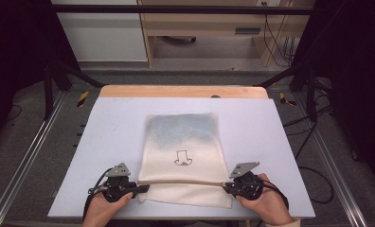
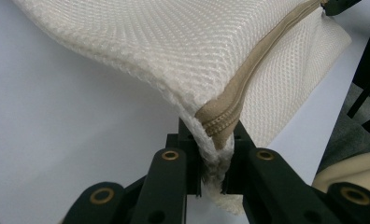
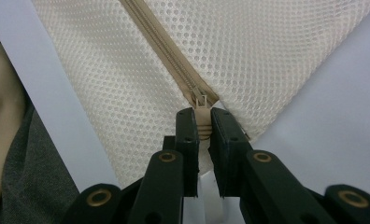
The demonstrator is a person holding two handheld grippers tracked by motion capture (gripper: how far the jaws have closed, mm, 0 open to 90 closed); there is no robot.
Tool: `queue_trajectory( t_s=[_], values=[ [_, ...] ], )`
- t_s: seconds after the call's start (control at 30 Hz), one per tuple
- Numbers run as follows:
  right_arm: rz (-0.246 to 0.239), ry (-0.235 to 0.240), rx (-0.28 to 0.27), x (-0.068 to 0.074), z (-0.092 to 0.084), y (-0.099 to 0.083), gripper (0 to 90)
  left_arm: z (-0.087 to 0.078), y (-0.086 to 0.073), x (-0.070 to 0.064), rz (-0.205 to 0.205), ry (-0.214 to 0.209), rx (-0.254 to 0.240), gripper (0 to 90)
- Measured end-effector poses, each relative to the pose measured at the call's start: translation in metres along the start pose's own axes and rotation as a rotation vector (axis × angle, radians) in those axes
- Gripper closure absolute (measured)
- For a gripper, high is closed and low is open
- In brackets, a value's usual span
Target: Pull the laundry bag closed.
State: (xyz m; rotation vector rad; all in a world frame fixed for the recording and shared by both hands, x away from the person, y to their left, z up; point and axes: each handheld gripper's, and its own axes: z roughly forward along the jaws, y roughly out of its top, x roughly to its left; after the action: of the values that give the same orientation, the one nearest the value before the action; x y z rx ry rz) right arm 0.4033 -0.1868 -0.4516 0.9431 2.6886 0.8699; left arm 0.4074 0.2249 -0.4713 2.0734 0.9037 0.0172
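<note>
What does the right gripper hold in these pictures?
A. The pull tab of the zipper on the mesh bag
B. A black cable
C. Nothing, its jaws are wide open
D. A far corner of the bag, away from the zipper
A: in the right gripper view, the right gripper has its jaws shut on the zipper pull tab at the end of the zipper of the mesh bag.

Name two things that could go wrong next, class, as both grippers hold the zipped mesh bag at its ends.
1. The right gripper pinches only the small zipper pull; it could slip free when tugged.
2. The left gripper clamps the mesh bag at just its corner, so the mesh might stretch or slide out, and the zipper would slacken and perhaps jam.
</note>
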Motion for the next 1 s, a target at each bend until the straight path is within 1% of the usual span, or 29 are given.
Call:
queue_trajectory(
  t_s=[0.13, 0.23, 0.63, 0.8, 0.87, 0.9, 0.93, 0.97, 1.0],
  values=[
    [0.0, -0.009, 0.007, -0.001, 0.0, -0.001, 81.9, -0.001, 0.0, 0.0, 0.0, 0.001, -0.001, 81.4],
    [0.012, -0.018, 0.01, -0.003, 0.0, -0.002, 82.0, -0.001, 0.0, 0.0, 0.001, 0.0, -0.001, 81.4],
    [0.02, -0.03, 0.001, -0.005, 0.001, -0.002, 81.8, 0.0, 0.0, -0.002, 0.011, 0.004, 0.006, 81.2],
    [0.03, -0.029, 0.005, -0.004, 0.001, -0.002, 81.7, 0.0, -0.001, -0.002, 0.003, 0.004, 0.009, 79.5],
    [0.031, -0.031, 0.006, -0.004, 0.002, -0.002, 80.8, 0.0, -0.001, -0.001, -0.008, -0.005, 0.011, 74.5],
    [0.031, -0.039, -0.01, -0.005, 0.002, -0.002, 77.2, -0.001, -0.001, 0.0, -0.018, 0.01, 0.004, 67.7],
    [0.038, -0.053, -0.02, -0.006, 0.002, -0.001, 67.7, -0.003, -0.001, 0.0, -0.038, 0.029, -0.015, 55.9],
    [0.044, -0.072, -0.033, -0.007, 0.002, -0.001, 57.8, -0.006, -0.001, 0.002, -0.06, 0.03, -0.032, 44.4],
    [0.065, -0.098, -0.051, -0.008, 0.003, 0.0, 49.0, -0.01, -0.001, 0.003, -0.073, 0.027, -0.048, 38.2]
  ],
)
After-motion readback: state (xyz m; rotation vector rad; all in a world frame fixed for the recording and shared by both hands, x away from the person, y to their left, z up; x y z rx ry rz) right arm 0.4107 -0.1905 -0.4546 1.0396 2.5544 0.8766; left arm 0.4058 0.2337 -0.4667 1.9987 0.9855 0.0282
